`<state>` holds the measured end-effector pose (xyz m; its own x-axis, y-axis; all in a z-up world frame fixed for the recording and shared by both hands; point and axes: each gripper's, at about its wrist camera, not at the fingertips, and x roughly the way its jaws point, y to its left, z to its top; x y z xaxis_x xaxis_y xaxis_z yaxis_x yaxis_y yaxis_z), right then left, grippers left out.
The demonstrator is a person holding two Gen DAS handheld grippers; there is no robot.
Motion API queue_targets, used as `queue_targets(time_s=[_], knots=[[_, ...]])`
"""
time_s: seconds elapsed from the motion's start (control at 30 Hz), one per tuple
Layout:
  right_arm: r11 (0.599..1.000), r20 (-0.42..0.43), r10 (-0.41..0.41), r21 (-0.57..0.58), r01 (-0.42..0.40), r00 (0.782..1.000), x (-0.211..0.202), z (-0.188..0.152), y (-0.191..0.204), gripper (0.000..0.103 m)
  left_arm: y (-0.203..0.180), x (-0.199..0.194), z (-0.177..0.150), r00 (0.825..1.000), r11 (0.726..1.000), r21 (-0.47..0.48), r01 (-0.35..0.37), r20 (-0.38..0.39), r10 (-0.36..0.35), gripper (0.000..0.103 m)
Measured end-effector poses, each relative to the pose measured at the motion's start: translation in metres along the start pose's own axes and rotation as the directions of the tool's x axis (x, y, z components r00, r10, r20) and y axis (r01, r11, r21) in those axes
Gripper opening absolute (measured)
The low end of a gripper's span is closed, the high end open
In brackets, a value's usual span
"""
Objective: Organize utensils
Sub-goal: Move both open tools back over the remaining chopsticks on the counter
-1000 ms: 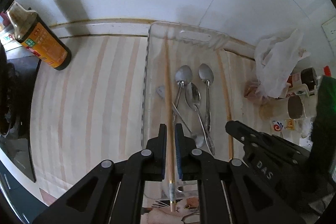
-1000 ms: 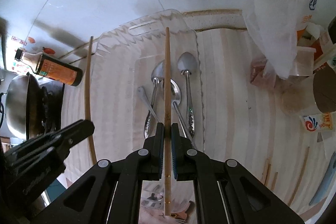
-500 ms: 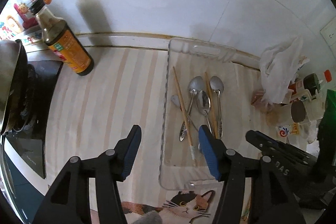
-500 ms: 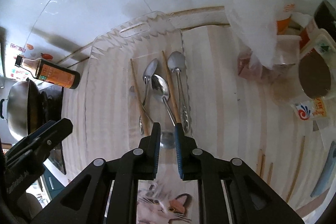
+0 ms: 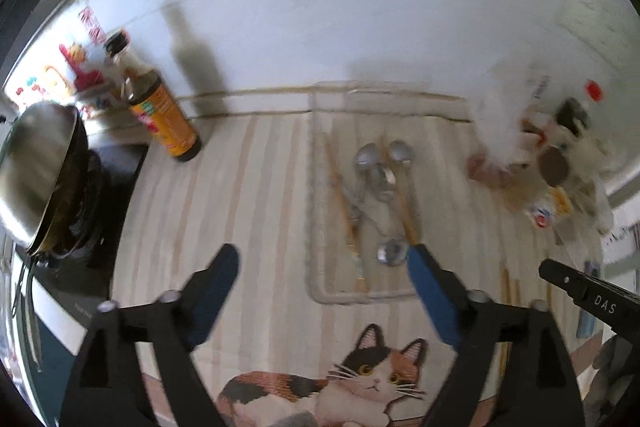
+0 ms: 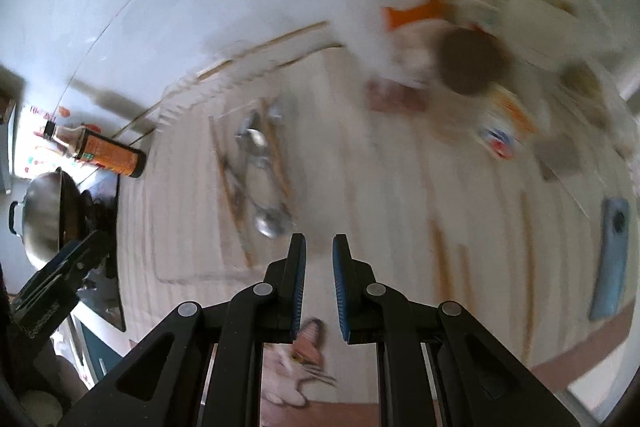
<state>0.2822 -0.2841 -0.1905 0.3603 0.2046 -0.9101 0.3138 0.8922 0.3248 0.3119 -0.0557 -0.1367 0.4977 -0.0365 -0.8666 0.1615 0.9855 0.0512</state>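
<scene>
Both chopsticks (image 5: 346,211) now lie released in the tray (image 5: 316,291), the left gripper (image 5: 324,267) opening wide and empty, the right gripper (image 6: 319,259) slightly ajar, empty.

One clear tray (image 5: 316,187) holds four spoons (image 5: 390,253) and two chopsticks (image 5: 346,211). Right of the tray, about four more chopsticks (image 6: 440,259) lie loose on the counter. Left of the tray stand one sauce bottle (image 5: 168,119) and one wok (image 5: 36,163).
</scene>
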Motion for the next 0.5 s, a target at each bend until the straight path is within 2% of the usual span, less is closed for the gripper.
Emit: queue_targets(time_s=[0.07, 0.17, 0.27, 0.33, 0.43, 0.47, 0.5], knots=[[0.999, 0.011, -0.032, 0.027, 0.031, 0.999, -0.009, -0.013, -0.024, 0.027, -0.019, -0.005, -0.01, 0.999, 0.999, 0.038, 0.011, 0.042, -0.013, 0.101], [0.991, 0.011, -0.107, 0.086, 0.106, 0.994, -0.021, -0.036, -0.072, 0.03, -0.054, -0.006, -0.021, 0.997, 0.994, 0.101, 0.035, 0.063, -0.042, 0.101], [0.979, -0.016, -0.148, 0.14, 0.148, 0.989, -0.023, -0.054, -0.115, 0.03, -0.098, 0.01, -0.035, 0.996, 0.982, 0.168, 0.085, -0.007, -0.085, 0.101], [0.968, -0.043, -0.172, 0.18, 0.177, 0.984, -0.021, -0.067, -0.146, 0.03, -0.128, 0.028, -0.047, 0.988, 0.972, 0.188, 0.14, -0.089, -0.125, 0.101], [0.953, -0.077, -0.185, 0.228, 0.198, 0.98, -0.014, -0.081, -0.182, 0.03, -0.166, 0.062, -0.069, 0.96, 0.957, 0.197, 0.211, -0.224, -0.166, 0.1], [0.95, -0.082, -0.184, 0.241, 0.199, 0.979, -0.013, -0.084, -0.19, 0.03, -0.175, 0.071, -0.075, 0.951, 0.954, 0.196, 0.228, -0.256, -0.174, 0.097], [0.945, -0.089, -0.183, 0.258, 0.2, 0.979, -0.01, -0.087, -0.2, 0.03, -0.185, 0.081, -0.083, 0.941, 0.95, 0.202, 0.239, -0.291, -0.175, 0.088]])
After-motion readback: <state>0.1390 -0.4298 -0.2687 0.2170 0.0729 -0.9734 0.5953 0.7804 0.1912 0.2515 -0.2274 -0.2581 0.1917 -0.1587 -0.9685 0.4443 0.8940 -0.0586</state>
